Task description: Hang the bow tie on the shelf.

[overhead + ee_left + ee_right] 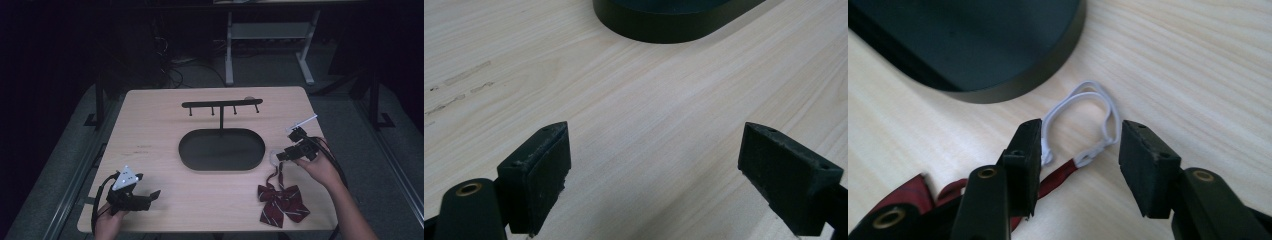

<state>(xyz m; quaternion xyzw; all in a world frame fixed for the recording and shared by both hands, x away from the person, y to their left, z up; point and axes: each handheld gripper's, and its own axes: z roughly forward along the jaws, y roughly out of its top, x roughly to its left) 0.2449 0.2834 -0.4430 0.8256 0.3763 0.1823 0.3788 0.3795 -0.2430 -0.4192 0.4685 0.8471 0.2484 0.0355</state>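
Near the surface's right edge, the right gripper (1080,150) brackets the bow tie's (281,202) white elastic loop (1083,112), fingers parted, unclamped; the left gripper (656,170) gapes wide.

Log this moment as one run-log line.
right gripper: open, jaws astride white elastic loop of red bow tie | left gripper: open, over bare table | hook stand: bare

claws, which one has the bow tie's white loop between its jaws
The right claw: its jaws straddle the white loop of the bow tie. The left claw has bare table.
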